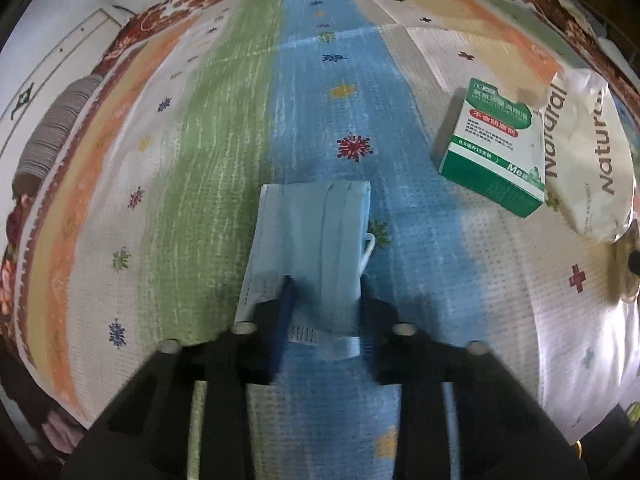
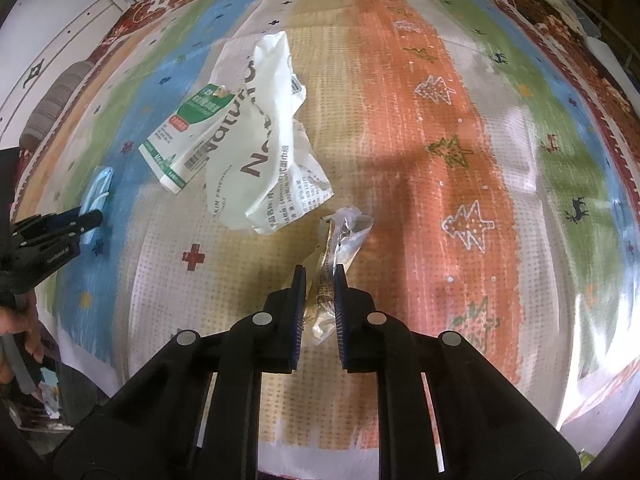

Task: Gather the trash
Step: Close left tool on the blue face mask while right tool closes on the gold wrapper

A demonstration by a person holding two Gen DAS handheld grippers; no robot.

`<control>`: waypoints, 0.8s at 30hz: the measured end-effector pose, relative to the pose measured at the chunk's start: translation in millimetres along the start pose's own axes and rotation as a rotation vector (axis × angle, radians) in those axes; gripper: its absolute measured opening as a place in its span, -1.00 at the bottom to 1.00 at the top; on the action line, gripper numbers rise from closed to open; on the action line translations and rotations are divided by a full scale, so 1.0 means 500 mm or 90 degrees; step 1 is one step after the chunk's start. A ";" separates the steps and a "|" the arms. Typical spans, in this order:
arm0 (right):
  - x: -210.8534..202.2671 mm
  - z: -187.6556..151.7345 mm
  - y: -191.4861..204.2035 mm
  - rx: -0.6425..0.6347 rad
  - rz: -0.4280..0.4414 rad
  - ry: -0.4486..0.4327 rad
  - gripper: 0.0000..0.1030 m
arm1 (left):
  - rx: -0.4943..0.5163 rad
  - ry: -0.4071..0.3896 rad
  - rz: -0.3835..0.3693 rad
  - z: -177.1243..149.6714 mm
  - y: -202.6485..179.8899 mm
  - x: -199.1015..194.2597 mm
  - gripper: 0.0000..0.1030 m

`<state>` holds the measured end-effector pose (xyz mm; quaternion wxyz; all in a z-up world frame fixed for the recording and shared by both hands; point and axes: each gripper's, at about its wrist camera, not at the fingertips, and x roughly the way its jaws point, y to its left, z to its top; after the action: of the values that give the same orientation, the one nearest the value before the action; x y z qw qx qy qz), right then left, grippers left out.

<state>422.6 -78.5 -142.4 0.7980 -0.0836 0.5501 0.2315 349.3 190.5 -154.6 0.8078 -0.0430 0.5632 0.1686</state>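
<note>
Tongs both gripping: left tongs (image 1: 324, 292) pinching blue face mask (image 1: 308, 240), long axis running toward 12 o'clock; right tongs (image 2: 320, 280) clamping clear wrapper (image 2: 340, 240); green box (image 1: 496, 148) lying at 2 o'clock, nearer left tongs.

Spread flat across both views: a striped cloth (image 1: 224, 160) in bands of green, blue, white, tan and orange, dotted with small snowflakes, crosses, fir trees and deer. Bordered at the far and left edges by a red-brown floral fabric (image 1: 132, 32). Beyond that border on the left, a grey ribbed roll (image 1: 56, 128), beside a white panelled surface (image 1: 48, 60) with a small dark ornament.
</note>
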 end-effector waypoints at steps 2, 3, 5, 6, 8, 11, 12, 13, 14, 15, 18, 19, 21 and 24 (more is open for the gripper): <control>-0.004 -0.001 0.003 -0.003 0.001 0.000 -0.77 | -0.017 0.001 -0.007 0.002 0.006 -0.006 -0.84; -0.007 -0.002 0.005 -0.004 0.003 0.000 -0.77 | -0.034 0.002 -0.016 0.004 0.013 -0.011 -0.85; -0.020 -0.005 0.006 0.002 0.008 -0.004 -0.77 | -0.062 0.003 -0.030 0.003 0.026 -0.022 -0.86; -0.027 -0.006 0.006 0.007 0.013 -0.005 -0.77 | -0.066 0.004 -0.031 0.002 0.025 -0.026 -0.86; -0.044 -0.010 0.013 0.009 0.024 -0.009 -0.78 | -0.070 -0.001 -0.032 -0.004 0.026 -0.038 -0.86; -0.067 -0.020 0.026 0.004 0.033 -0.016 -0.78 | -0.090 -0.003 -0.050 -0.009 0.031 -0.053 -0.87; -0.074 -0.025 0.029 0.002 0.036 -0.017 -0.78 | -0.106 -0.003 -0.067 -0.011 0.036 -0.062 -0.87; -0.081 -0.030 0.033 -0.001 0.038 -0.018 -0.78 | -0.118 -0.003 -0.083 -0.012 0.040 -0.069 -0.88; -0.090 -0.038 0.040 -0.009 0.035 -0.019 -0.78 | -0.128 -0.003 -0.100 -0.014 0.041 -0.076 -0.88; -0.095 -0.041 0.042 -0.014 0.031 -0.021 -0.78 | -0.138 -0.004 -0.119 -0.018 0.042 -0.087 -0.88; -0.125 -0.052 0.039 -0.013 0.031 -0.033 -0.78 | -0.143 -0.009 -0.137 -0.029 0.039 -0.115 -0.88; -0.131 -0.053 0.037 -0.010 0.036 -0.035 -0.78 | -0.138 -0.013 -0.137 -0.037 0.035 -0.127 -0.88; -0.152 -0.057 0.037 -0.010 0.045 -0.043 -0.78 | -0.135 -0.016 -0.142 -0.046 0.033 -0.142 -0.89; -0.180 -0.065 0.046 -0.025 0.045 -0.057 -0.78 | -0.139 -0.024 -0.153 -0.051 0.035 -0.163 -0.89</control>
<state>358.9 -96.1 -69.3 0.8114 -0.0693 0.5116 0.2739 295.6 181.9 -86.6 0.8230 -0.1949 0.5171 0.1316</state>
